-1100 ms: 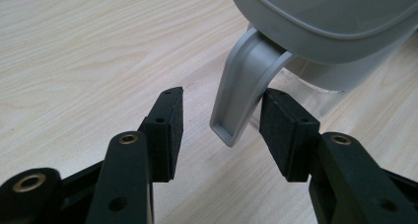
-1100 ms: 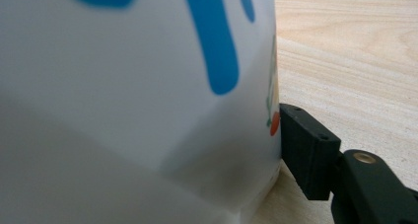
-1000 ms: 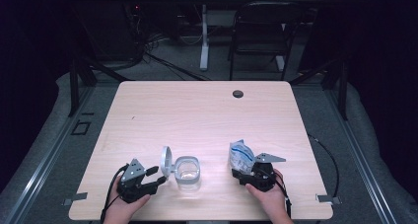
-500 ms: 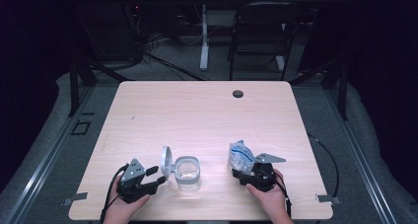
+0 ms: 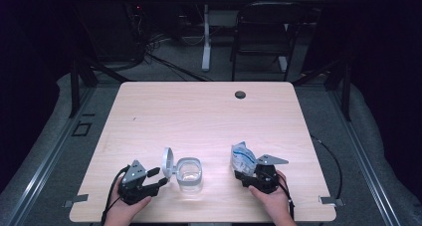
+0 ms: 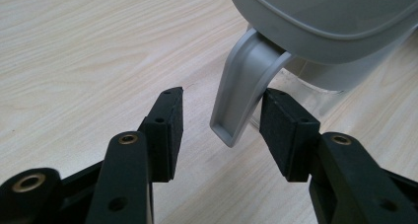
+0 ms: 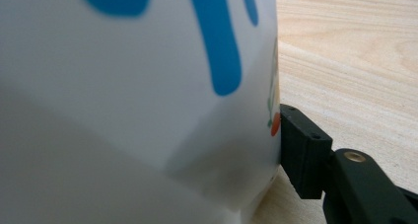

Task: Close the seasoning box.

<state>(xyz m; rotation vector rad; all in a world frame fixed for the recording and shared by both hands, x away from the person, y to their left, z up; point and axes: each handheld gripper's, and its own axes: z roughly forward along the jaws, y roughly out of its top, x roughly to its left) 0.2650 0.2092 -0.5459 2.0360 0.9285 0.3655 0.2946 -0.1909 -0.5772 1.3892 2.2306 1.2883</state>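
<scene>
A clear container [image 5: 189, 174] stands near the table's front edge, its grey lid [image 5: 168, 162] flipped up on its left side. My left gripper [image 5: 158, 176] sits just left of it and is open. In the left gripper view the lid's grey latch tab [image 6: 241, 98] hangs between the two black jaws, close to the right pad [image 6: 286, 132]. My right gripper [image 5: 245, 172] holds a white pouch with blue markings [image 5: 242, 157] upright on the table. In the right gripper view the pouch [image 7: 138, 86] is very close, one pad [image 7: 300, 150] presses its side, and the other jaw is hidden behind it.
The light wooden table [image 5: 209, 116] has a round cable hole [image 5: 240, 94] near its far edge. Beyond the table stand a dark chair [image 5: 266, 37] and a white post [image 5: 205, 37]. Cables trail from both grippers off the front corners.
</scene>
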